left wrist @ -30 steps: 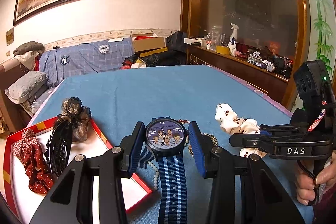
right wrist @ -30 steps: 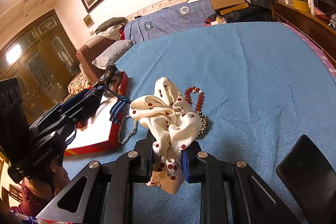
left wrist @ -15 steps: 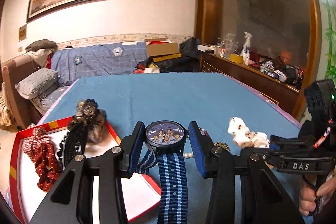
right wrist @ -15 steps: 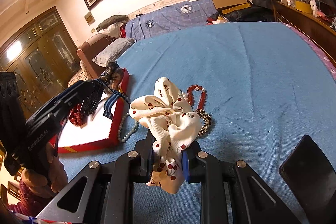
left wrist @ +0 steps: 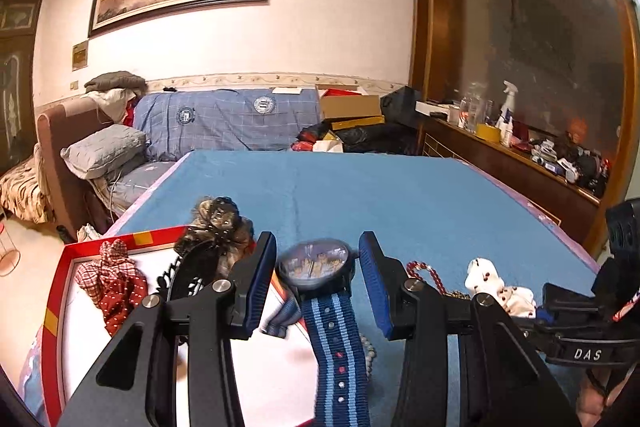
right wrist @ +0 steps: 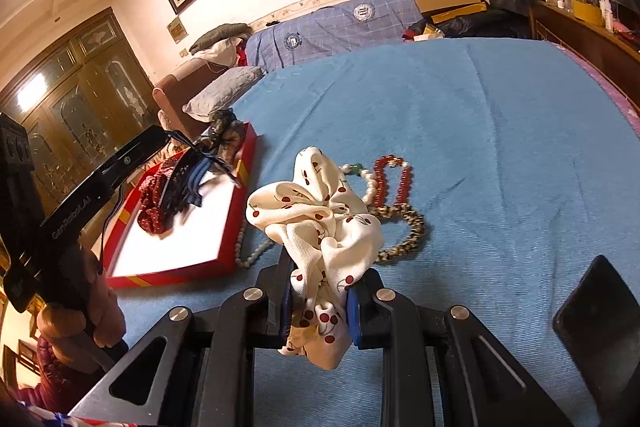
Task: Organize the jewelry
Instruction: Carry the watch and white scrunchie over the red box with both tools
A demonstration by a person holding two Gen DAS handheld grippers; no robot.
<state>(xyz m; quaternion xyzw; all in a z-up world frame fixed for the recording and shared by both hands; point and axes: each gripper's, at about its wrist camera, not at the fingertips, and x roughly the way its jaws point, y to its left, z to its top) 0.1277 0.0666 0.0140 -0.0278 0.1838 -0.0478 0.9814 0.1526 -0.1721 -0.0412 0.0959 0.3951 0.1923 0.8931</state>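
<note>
My left gripper (left wrist: 318,279) stands open above the near right corner of the red tray (left wrist: 56,311). The blue-strapped watch (left wrist: 316,265) is between the jaws, blurred, with gaps on both sides. My right gripper (right wrist: 318,301) is shut on the white cherry-print scrunchie (right wrist: 320,223), which also shows in the left wrist view (left wrist: 500,287). A red bead bracelet (right wrist: 390,179), a leopard-print bracelet (right wrist: 404,231) and a pearl string (right wrist: 250,253) lie on the blue cloth. The left gripper (right wrist: 188,167) hangs over the tray in the right wrist view.
In the tray (right wrist: 240,203) lie a red patterned scrunchie (left wrist: 114,285), a black claw clip (left wrist: 192,267) and a brown scrunchie (left wrist: 218,217). A dark phone (right wrist: 596,315) lies at the near right. A sofa (left wrist: 224,119) stands behind the blue-covered table (left wrist: 400,195).
My left gripper has opened from around the watch, which is blurred and tilting between the jaws above the tray's corner. My right gripper stays shut on the scrunchie.
</note>
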